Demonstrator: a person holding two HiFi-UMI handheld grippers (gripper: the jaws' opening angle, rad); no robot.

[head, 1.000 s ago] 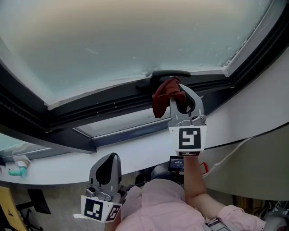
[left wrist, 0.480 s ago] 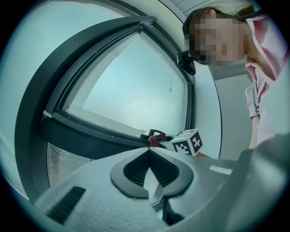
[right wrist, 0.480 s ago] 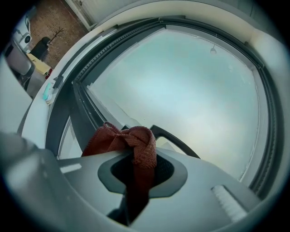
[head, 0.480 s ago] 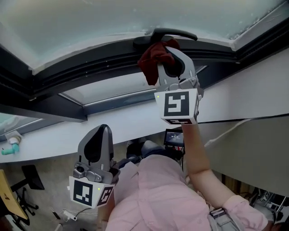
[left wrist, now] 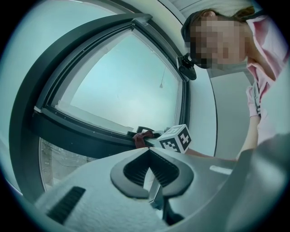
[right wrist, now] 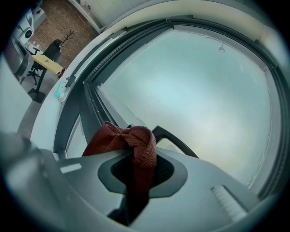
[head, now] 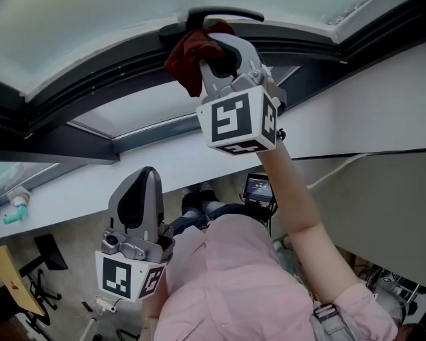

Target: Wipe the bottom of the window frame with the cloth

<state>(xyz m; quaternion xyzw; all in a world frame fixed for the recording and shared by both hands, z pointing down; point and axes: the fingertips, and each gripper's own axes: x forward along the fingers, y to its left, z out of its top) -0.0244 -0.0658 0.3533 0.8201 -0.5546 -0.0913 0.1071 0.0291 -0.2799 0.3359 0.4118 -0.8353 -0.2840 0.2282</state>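
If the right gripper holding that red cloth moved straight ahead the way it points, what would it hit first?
Probably the black window handle, just beyond the crumpled dark red cloth clamped in the right gripper. The dark window frame lies right behind, though depth is hard to judge.

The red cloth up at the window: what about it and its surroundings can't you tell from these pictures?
- Whether the cloth touches the window frame: in the head view the right tongs and the bunched cloth cover the spot; in the right gripper view the tongs' body hides the cloth's lower part.
- The handle, at its base: head view, behind the cloth.
- The teal object: head view, too small, at the left edge.
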